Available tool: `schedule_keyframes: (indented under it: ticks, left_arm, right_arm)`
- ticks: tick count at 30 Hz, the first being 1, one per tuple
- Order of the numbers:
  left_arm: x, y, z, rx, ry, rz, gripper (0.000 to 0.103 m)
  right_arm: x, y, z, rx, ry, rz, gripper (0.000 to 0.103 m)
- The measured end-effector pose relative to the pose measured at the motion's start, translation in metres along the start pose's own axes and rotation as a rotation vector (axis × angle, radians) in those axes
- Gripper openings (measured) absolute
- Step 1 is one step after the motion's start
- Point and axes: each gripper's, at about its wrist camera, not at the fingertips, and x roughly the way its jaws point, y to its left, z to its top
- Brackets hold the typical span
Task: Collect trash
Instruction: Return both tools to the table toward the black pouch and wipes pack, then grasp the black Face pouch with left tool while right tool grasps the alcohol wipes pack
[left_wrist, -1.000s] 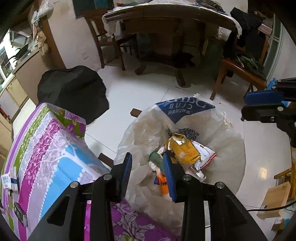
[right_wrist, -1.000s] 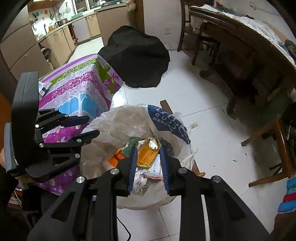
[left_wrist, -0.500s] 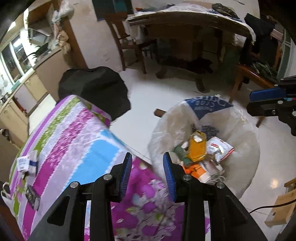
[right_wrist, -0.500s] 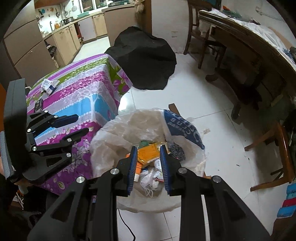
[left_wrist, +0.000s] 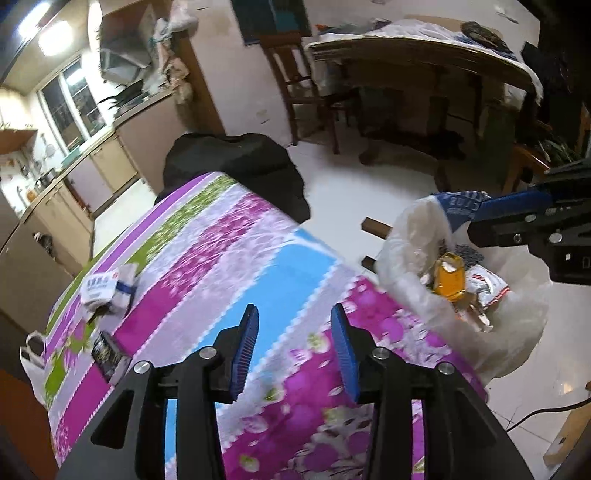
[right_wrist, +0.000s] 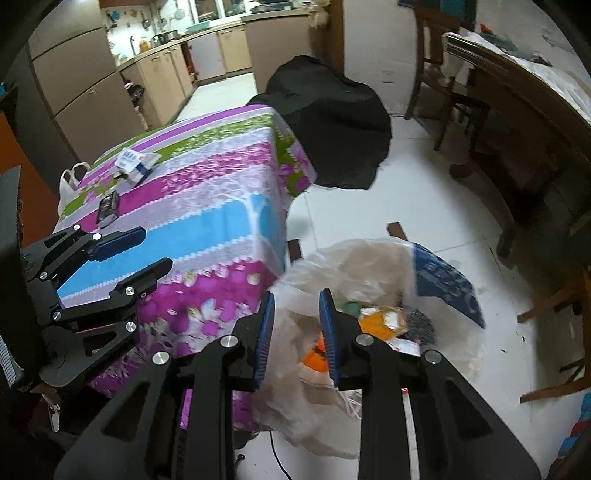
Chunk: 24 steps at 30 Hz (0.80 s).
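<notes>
Lying toward the flowered tablecloth's (left_wrist: 258, 251) far-left corner, the crumpled white-and-blue paper packet (left_wrist: 107, 290) sits nearer the spread, empty left gripper (left_wrist: 293, 349).

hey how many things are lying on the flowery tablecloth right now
2. A crumpled white packet near the far left edge, and a small dark box closer in, just beside it. Nothing else shows on the tablecloth.

My left tool (left_wrist: 293, 347) wide open, nothing between its blue pads, my right tool (right_wrist: 295, 334) open too and holding nothing, my two tools side by side, well apart from each other
</notes>
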Motion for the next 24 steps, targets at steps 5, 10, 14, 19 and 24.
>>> schedule_keyframes:
  ticks: [5,10,14,19,24]
  left_arm:
    - [0.002,0.037,-0.023,-0.061,0.021,0.036,0.048]
    - [0.008,0.084,-0.05,-0.163,0.052,0.083,0.05]
    - [0.007,0.139,-0.074,-0.327,0.049,0.14,0.062]
    - [0.005,0.191,-0.091,-0.509,0.027,0.192,0.071]
    - [0.021,0.219,-0.092,-0.631,0.033,0.22,0.077]
  right_arm:
    - [0.014,0.02,0.008,-0.008,0.0,0.035,0.024]
    - [0.031,0.036,0.014,-0.017,0.007,0.045,0.024]
    - [0.046,0.052,0.021,-0.026,-0.009,0.052,0.03]
    - [0.062,0.085,0.04,-0.063,-0.034,0.11,0.039]
    - [0.069,0.11,0.067,-0.072,-0.09,0.144,0.055]
